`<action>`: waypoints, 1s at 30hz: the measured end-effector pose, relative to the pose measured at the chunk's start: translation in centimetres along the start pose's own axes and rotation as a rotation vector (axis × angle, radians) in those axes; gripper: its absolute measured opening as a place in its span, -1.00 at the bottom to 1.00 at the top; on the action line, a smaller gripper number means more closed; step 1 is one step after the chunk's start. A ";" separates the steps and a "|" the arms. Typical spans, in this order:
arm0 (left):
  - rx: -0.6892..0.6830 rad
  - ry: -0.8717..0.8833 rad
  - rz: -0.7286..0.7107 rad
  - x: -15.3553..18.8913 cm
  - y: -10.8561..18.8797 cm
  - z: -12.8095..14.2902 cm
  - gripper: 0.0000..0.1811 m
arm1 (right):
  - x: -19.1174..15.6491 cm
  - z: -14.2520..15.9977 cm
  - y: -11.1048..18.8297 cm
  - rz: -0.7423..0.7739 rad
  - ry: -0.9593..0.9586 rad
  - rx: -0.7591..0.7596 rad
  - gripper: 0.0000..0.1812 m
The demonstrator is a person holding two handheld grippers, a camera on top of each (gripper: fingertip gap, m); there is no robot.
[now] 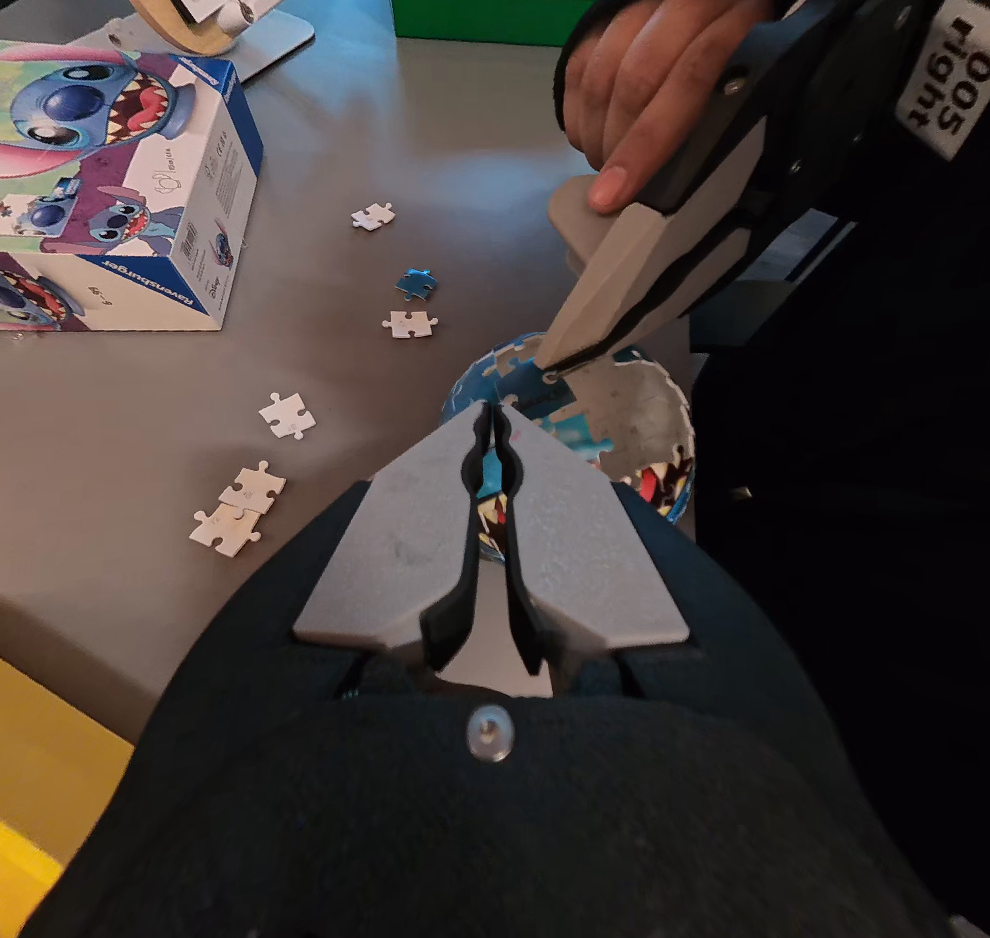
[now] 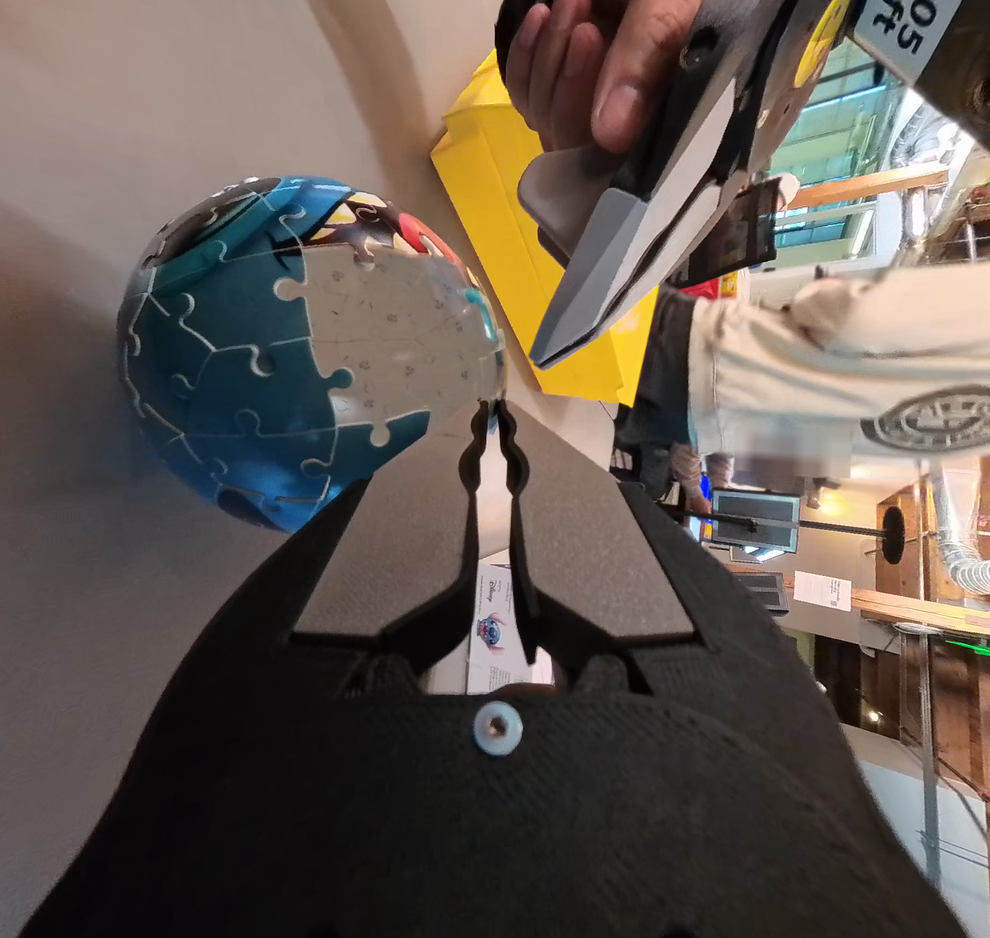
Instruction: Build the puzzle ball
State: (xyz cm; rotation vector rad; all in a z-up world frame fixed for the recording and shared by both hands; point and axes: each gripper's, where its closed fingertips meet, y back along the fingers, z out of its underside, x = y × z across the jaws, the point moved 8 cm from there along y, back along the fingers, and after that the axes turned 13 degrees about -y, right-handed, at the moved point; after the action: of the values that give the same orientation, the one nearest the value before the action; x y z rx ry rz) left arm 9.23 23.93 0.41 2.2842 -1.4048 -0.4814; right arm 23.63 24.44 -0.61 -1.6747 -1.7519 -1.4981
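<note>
Two hand-held grippers meet over a half-built blue puzzle ball (image 1: 632, 419) on the grey table (image 1: 375, 135).

The partly assembled ball, blue jigsaw shell with a toothy mouth printed on it and a wide gap showing its pale inside, sits on the table. The right gripper (image 1: 552, 371) has its grey fingers pinched on a blue puzzle piece (image 1: 535, 384) at the ball's open rim. The left gripper (image 1: 492, 410) hovers just beside the ball with its jaws drawn together; whether it nips anything I cannot quite tell. Left of the ball lie loose pieces: four white, face-down ones (image 1: 287, 415) and a single blue one (image 1: 416, 284). Farther left of the ball stands the printed puzzle box (image 1: 123, 189).
</note>
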 end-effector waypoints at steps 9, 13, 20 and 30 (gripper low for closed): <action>-0.029 -0.017 0.040 0.0 -0.6 -0.1 -1.00 | 0.0 -0.2 0.0 -0.005 0.001 0.006 -0.99; -0.037 -0.018 0.047 0.1 -0.6 0.0 -1.00 | 0.1 -0.1 0.1 -0.022 -0.017 0.014 -0.99; -0.045 -0.026 0.049 0.1 -0.6 0.0 -1.00 | 0.2 0.0 0.0 -0.046 -0.027 0.008 -1.00; -0.020 0.022 -0.040 -0.6 0.9 1.3 -1.00 | 1.4 1.7 0.7 -0.049 -0.153 0.028 -1.00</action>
State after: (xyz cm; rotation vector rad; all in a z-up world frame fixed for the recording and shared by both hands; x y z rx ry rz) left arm 7.62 23.85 -0.22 2.2986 -1.3400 -0.4788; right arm 24.57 26.41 0.17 -1.7867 -1.8945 -1.3914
